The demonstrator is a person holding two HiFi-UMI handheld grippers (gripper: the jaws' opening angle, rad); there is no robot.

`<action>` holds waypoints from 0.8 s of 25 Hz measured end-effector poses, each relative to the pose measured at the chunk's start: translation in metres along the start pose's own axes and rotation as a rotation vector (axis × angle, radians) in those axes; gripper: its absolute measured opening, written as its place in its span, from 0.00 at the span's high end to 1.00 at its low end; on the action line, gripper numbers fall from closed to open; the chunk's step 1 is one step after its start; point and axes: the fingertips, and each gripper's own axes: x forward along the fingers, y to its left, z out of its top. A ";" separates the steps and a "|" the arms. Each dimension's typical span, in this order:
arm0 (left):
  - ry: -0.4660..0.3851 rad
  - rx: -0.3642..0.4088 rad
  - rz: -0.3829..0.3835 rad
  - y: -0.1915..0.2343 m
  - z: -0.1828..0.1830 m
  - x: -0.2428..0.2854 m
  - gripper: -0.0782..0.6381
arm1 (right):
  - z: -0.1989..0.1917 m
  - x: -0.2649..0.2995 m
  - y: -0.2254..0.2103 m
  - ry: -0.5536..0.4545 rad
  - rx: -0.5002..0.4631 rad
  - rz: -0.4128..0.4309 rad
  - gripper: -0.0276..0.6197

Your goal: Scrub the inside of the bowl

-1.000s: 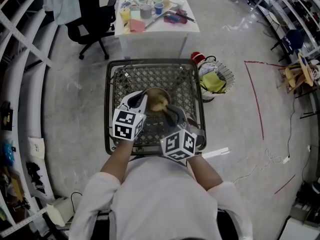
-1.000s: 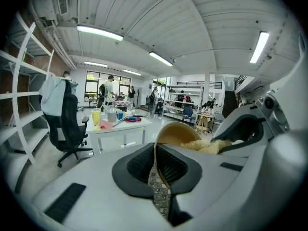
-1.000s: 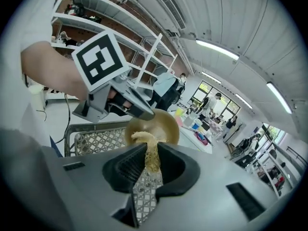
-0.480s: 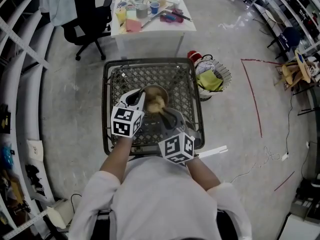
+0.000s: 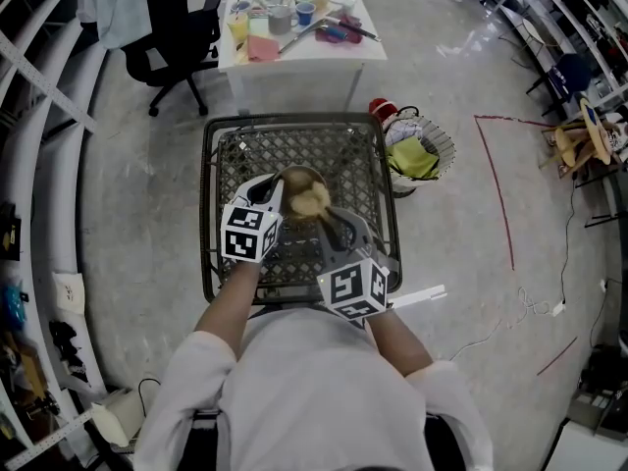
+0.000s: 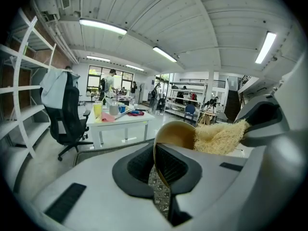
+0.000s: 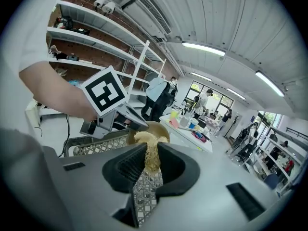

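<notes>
A brass-coloured bowl (image 5: 300,181) is held tilted over a dark mesh basket (image 5: 294,145). My left gripper (image 5: 277,193) is shut on the bowl's near rim; in the left gripper view the bowl (image 6: 174,133) has its thin edge pinched between the jaws of the left gripper (image 6: 160,173). My right gripper (image 5: 330,220) is shut on a straw-coloured fibrous scrubber (image 5: 312,201) that presses into the bowl's inside. In the right gripper view the scrubber (image 7: 149,151) sticks out from the right gripper (image 7: 149,170) into the bowl (image 7: 159,128), with the left gripper (image 7: 131,120) at its left rim.
The basket stands on a concrete floor in front of the person. Behind it is a white table (image 5: 345,53) with cups and tools, with a black office chair (image 5: 169,29) at its left. A wire bin (image 5: 424,157) with yellow cloth stands to the basket's right.
The scrubber has shifted slightly inside the bowl, and both grippers keep their holds. The bowl stays in about the same place over the basket.
</notes>
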 end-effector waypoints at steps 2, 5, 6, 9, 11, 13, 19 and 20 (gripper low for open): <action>0.018 -0.013 0.005 0.004 -0.008 0.006 0.84 | -0.002 0.002 -0.003 0.005 0.008 -0.003 0.83; 0.050 -0.048 0.012 0.012 -0.021 0.015 0.84 | -0.007 0.004 -0.006 0.016 0.020 -0.007 0.83; 0.062 -0.061 0.014 0.015 -0.026 0.018 0.84 | -0.008 0.005 -0.007 0.020 0.025 -0.007 0.83; 0.103 -0.104 0.014 0.021 -0.042 0.029 0.84 | -0.015 0.006 -0.010 0.034 0.040 -0.007 0.83; 0.131 -0.134 0.013 0.025 -0.053 0.036 0.84 | -0.020 0.008 -0.010 0.045 0.054 -0.005 0.83; 0.158 -0.158 0.015 0.031 -0.065 0.044 0.84 | -0.027 0.010 -0.010 0.061 0.068 -0.003 0.83; 0.245 -0.212 0.015 0.042 -0.099 0.073 0.84 | -0.050 0.013 -0.011 0.127 0.111 -0.001 0.83; 0.256 -0.221 0.013 0.043 -0.103 0.078 0.84 | -0.054 0.013 -0.012 0.138 0.118 -0.002 0.83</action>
